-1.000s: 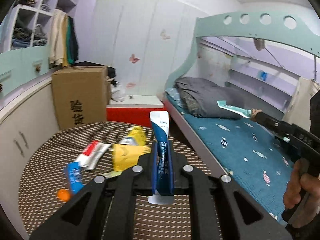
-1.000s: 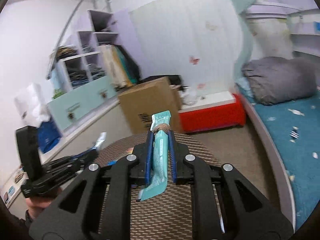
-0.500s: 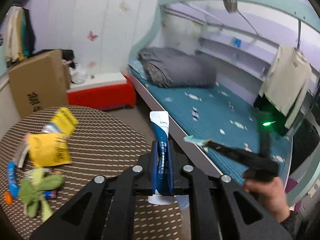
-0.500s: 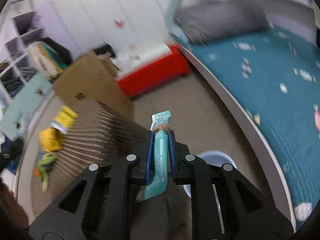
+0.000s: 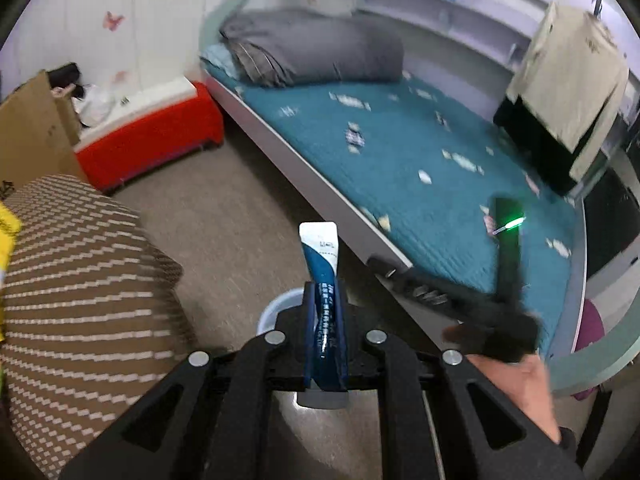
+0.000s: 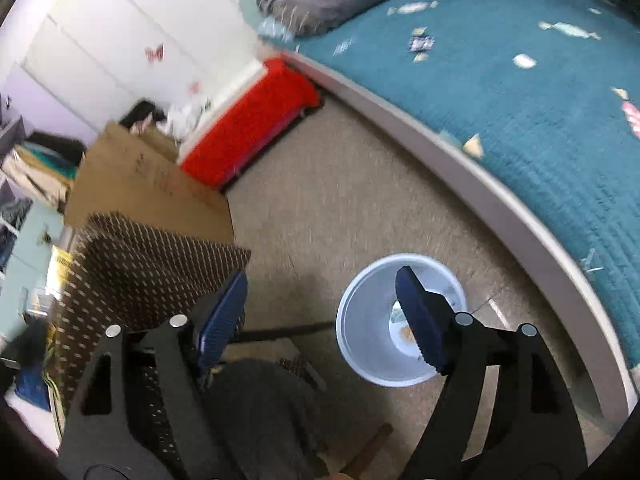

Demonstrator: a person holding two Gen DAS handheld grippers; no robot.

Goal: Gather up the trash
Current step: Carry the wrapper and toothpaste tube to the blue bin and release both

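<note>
My left gripper [image 5: 324, 284] is shut on a blue and white tube [image 5: 320, 248], which stands up between the pads. Just beyond and below the tube, part of the pale blue bin's rim [image 5: 272, 312] shows. In the right wrist view my right gripper [image 6: 322, 274] hangs above the floor with its jaws opening wide and nothing between them. The bin [image 6: 360, 344] stands on the floor under its right finger [image 6: 418, 320]. A few small scraps [image 6: 404, 330] lie at the bottom of the bin.
A table under a brown woven cloth [image 5: 80, 280] stands to the left, with a yellow packet [image 5: 8, 224] at its edge. The bed with a teal cover [image 5: 400, 152] runs along the right. A red box [image 5: 152, 136] and a cardboard box [image 6: 148, 184] stand by the wall. A person's hand [image 5: 516, 380] shows at lower right.
Both views swung from the table down to the floor and the bin. The right gripper opened and the teal wrapper is gone from it. The left gripper still grips the tube.
</note>
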